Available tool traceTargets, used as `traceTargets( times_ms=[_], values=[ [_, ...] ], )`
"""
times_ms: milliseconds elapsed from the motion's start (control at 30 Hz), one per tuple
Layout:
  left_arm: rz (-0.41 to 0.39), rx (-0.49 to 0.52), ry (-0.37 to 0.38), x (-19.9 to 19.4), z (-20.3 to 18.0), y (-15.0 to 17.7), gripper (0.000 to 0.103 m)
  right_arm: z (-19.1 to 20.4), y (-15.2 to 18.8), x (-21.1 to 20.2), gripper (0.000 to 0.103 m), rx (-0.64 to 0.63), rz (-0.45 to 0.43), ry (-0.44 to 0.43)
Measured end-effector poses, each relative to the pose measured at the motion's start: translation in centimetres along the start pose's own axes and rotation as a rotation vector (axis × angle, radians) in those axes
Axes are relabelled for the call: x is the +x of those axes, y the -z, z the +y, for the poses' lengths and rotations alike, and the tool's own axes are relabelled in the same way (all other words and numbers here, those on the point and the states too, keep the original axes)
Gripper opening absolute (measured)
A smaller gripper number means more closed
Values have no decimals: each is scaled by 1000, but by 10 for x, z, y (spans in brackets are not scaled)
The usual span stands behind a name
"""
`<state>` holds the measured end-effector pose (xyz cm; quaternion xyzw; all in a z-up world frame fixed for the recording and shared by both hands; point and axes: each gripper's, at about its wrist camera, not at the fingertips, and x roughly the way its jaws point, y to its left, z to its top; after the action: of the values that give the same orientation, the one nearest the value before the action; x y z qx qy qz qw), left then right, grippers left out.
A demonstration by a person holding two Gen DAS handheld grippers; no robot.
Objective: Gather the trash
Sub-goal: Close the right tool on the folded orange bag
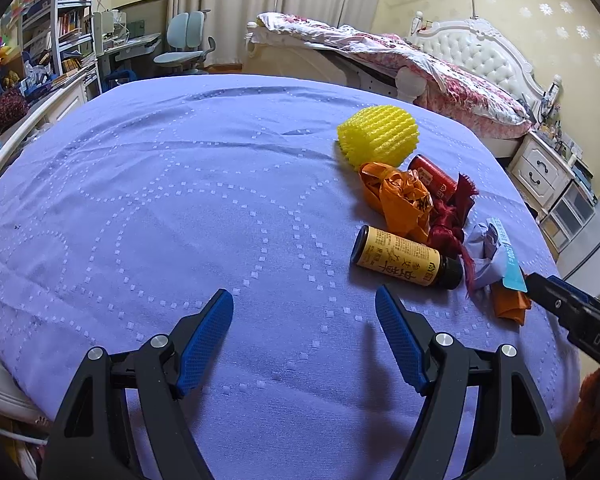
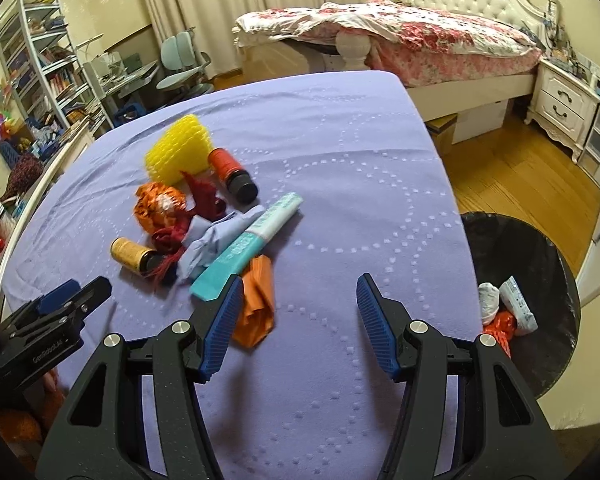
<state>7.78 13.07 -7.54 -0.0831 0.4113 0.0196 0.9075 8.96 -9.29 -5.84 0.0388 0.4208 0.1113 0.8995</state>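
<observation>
A heap of trash lies on the purple bed cover: a yellow foam net, an orange plastic bag, a red bottle, a yellow-labelled dark bottle, dark red cloth, crumpled pale paper. The right wrist view adds a teal tube wrapper and an orange wrapper. My left gripper hangs open over bare cover, left of the heap, nothing between its fingers. Just as wide apart and holding nothing, my right gripper hovers open right of the orange wrapper.
A black-lined bin stands at the bed's right edge with some wrappers inside. Beyond are a second bed, a white nightstand, wooden floor, a desk chair and bookshelves.
</observation>
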Motion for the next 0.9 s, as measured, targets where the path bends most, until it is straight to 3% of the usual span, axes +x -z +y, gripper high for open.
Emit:
traceTargets(
  times_ms=[300, 467, 900],
  values=[
    [-3, 5, -4, -1, -2, 2, 74, 24, 6, 9, 55, -85, 21, -5],
    [-3, 6, -5, -2, -4, 2, 74, 30, 7, 11, 33, -139, 15, 4],
    [5, 22, 24, 0, -17, 0, 74, 1, 1, 11, 33, -73, -5, 66]
  ],
)
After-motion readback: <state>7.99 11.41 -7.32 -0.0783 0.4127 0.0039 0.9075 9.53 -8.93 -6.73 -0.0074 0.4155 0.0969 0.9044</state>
